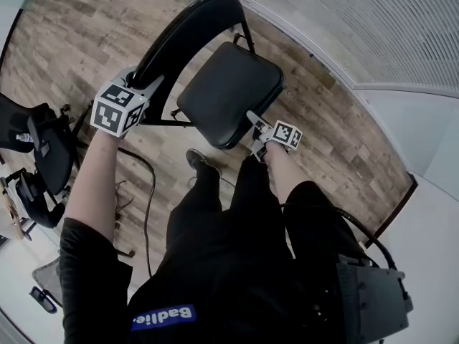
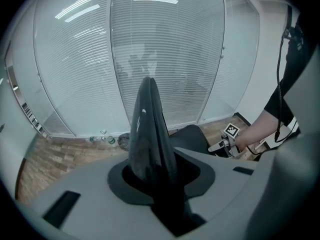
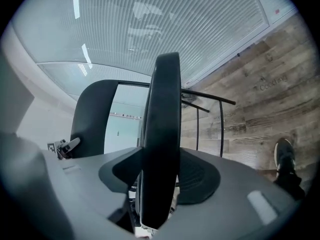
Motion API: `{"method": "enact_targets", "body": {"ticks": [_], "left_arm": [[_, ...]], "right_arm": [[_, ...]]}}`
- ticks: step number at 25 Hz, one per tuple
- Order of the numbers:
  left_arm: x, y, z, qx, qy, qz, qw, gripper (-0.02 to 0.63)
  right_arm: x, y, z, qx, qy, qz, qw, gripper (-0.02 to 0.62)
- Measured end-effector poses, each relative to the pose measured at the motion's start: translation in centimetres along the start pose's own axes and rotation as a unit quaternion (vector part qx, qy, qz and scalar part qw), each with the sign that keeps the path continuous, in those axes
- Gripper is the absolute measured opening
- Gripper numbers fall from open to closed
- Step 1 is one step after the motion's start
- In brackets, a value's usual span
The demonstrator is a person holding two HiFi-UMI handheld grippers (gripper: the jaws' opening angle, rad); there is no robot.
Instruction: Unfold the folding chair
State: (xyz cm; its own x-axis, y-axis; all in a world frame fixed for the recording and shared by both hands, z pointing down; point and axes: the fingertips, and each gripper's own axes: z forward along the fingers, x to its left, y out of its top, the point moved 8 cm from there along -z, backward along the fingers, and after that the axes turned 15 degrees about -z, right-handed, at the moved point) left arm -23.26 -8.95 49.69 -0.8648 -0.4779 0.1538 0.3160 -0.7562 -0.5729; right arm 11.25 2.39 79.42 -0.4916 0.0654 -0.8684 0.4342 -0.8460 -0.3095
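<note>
The black folding chair stands on the wood floor with its padded seat [image 1: 229,92] tilted down toward me and its curved backrest [image 1: 190,27] rising on the left. My left gripper [image 1: 147,83] is shut on the backrest's top edge [image 2: 150,134], which runs edge-on between its jaws [image 2: 160,184]. At the seat's near rim, my right gripper [image 1: 254,124] is clamped on the seat edge [image 3: 162,134], seen edge-on between its jaws [image 3: 155,194]. The right gripper view also shows the backrest [image 3: 92,119] and the left gripper [image 3: 65,146].
A black office chair [image 1: 43,149] stands at the left, and a cable [image 1: 147,185] trails over the floor. Glass walls with blinds [image 1: 344,20] close the room behind the chair. My shoe [image 1: 197,160] is under the seat's front. The thin chair legs [image 3: 220,124] show at the right.
</note>
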Motion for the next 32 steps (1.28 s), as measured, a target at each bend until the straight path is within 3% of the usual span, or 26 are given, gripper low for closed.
{"method": "enact_targets", "body": {"ticks": [9,32], "left_arm": [[1.2,-1.0,2.2,0.001,-0.021,-0.022,0.9995,0.1],[3.0,-3.0,7.2,0.0,-0.059,-0.064,0.9962,0.107]], "right_arm": [[-5.1,-1.5,-1.2,-0.006,-0.035,0.037,0.999,0.201],[-15.4,-4.0,-2.7,0.012,-0.032,0.074,0.997,0.239]]}}
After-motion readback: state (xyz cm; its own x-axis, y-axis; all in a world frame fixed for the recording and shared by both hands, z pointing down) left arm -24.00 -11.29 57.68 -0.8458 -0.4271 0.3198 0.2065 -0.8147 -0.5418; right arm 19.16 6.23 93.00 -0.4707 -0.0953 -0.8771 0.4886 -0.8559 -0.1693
